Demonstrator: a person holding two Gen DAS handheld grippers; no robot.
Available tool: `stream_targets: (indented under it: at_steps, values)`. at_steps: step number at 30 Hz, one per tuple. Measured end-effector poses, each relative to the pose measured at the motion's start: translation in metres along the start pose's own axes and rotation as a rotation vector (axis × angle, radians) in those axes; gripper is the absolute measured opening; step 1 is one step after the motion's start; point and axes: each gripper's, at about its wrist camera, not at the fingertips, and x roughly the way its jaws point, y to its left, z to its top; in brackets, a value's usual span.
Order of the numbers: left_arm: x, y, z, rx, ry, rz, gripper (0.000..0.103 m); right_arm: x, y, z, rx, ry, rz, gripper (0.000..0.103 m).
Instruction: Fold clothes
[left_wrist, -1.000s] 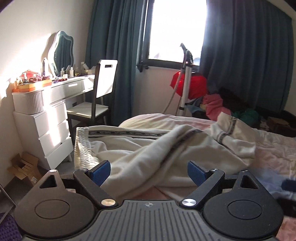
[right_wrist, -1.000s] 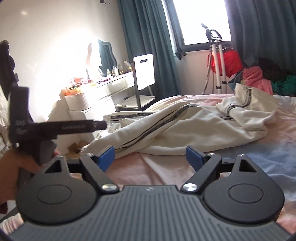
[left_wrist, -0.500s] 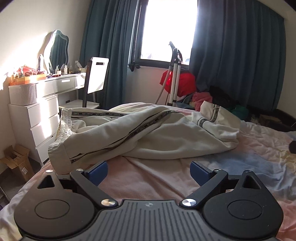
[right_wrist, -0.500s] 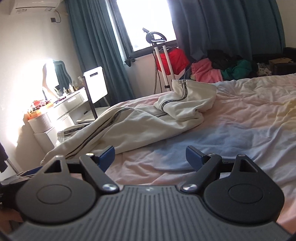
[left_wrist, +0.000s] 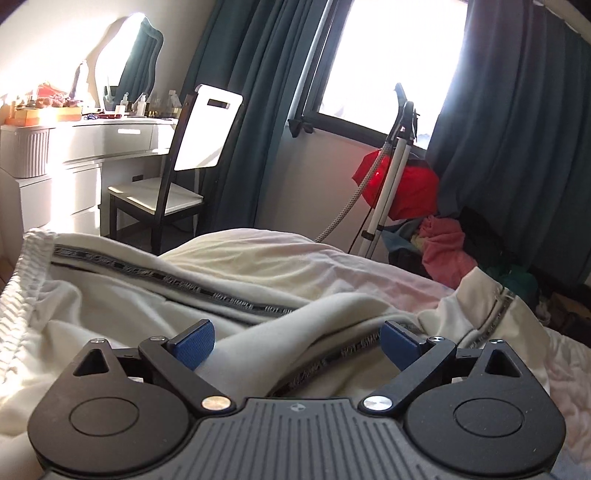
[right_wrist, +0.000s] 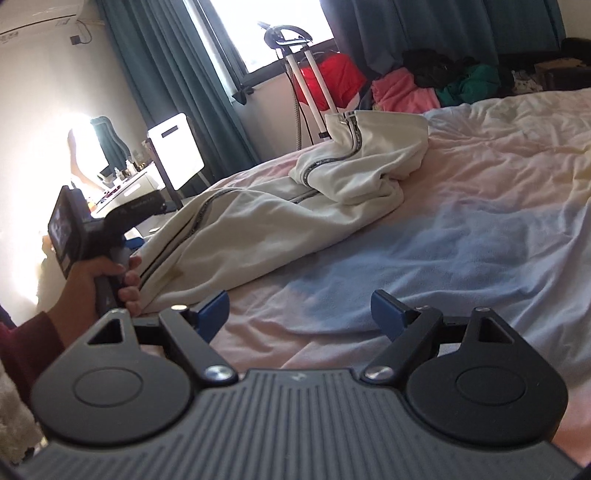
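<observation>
Bedspread, pink and pale blue, lies bare over the whole right half of the bed in the right wrist view; open room there for moving. Cream trousers with a dark lettered side stripe lie crumpled along the bed's left edge, ribbed waistband at the near left corner, the legs bunched in a heap toward the far edge. Beyond the left edge stand a white dressing table and a chair; beyond the far edge, a garment steamer pole and a pile of red, pink and green clothes under the window.

Left gripper points slightly downward over the trousers, jaws wide apart, a raised fold of cream cloth lying between the blue pads, not pinched. In the right wrist view a left hand with a dark red sleeve grips that tool's handle, just beside the trouser edge.

Right gripper hovers over bare bedspread near the front edge, jaws wide apart, nothing between them; trousers lie just off its left pad.
</observation>
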Motion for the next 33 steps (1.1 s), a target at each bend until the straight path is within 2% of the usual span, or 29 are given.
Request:
stream_targets:
  at_steps: [2, 5, 8, 9, 10, 11, 12, 13, 16, 19, 22, 24, 29, 31, 33]
  values:
    - [0.029, -0.007, 0.006, 0.008, 0.007, 0.001, 0.097, 0.019, -0.008, 0.001, 0.021, 0.01, -0.011, 0.086]
    - [0.06, -0.025, 0.004, 0.096, -0.002, 0.024, 0.094, 0.052, -0.02, 0.001, 0.069, 0.074, -0.033, 0.086]
    - [0.079, -0.035, 0.005, 0.131, 0.001, 0.007, 0.083, 0.066, -0.022, 0.003, 0.038, 0.088, -0.078, 0.085]
    - [0.085, -0.038, 0.005, 0.134, 0.011, 0.001, 0.067, 0.067, -0.022, 0.004, 0.017, 0.074, -0.1, 0.085]
    - [0.088, -0.041, 0.007, 0.138, 0.028, -0.008, 0.044, 0.069, -0.022, 0.005, -0.003, 0.061, -0.122, 0.085]
    - [0.089, -0.044, 0.007, 0.148, 0.04, -0.014, 0.032, 0.069, -0.025, 0.005, 0.007, 0.062, -0.124, 0.085]
    - [0.085, -0.05, 0.006, 0.174, 0.038, -0.01, 0.011, 0.069, -0.027, 0.006, 0.018, 0.063, -0.125, 0.085]
    - [0.079, -0.056, 0.005, 0.206, 0.031, -0.008, 0.006, 0.07, -0.03, 0.006, 0.029, 0.064, -0.126, 0.085]
    - [0.036, -0.083, -0.003, 0.348, -0.041, -0.036, 0.004, 0.064, -0.034, 0.007, 0.065, 0.067, -0.123, 0.085]
    - [-0.024, -0.112, -0.022, 0.486, -0.104, -0.114, 0.003, 0.049, -0.031, 0.01, 0.049, 0.031, -0.126, 0.085]
    - [-0.087, -0.126, -0.053, 0.533, -0.127, -0.191, 0.003, 0.03, -0.03, 0.014, 0.034, -0.015, -0.128, 0.085]
    - [-0.125, -0.13, -0.084, 0.581, -0.142, -0.218, 0.003, 0.016, -0.032, 0.018, 0.039, -0.046, -0.135, 0.085]
    - [-0.177, -0.115, -0.16, 0.598, -0.023, -0.259, 0.003, -0.018, -0.042, 0.024, 0.086, -0.119, -0.113, 0.085]
    - [-0.181, -0.108, -0.181, 0.614, 0.015, -0.262, 0.003, -0.025, -0.043, 0.023, 0.107, -0.12, -0.095, 0.085]
    - [-0.177, -0.105, -0.19, 0.574, 0.062, -0.256, 0.003, -0.032, -0.042, 0.02, 0.121, -0.12, -0.061, 0.085]
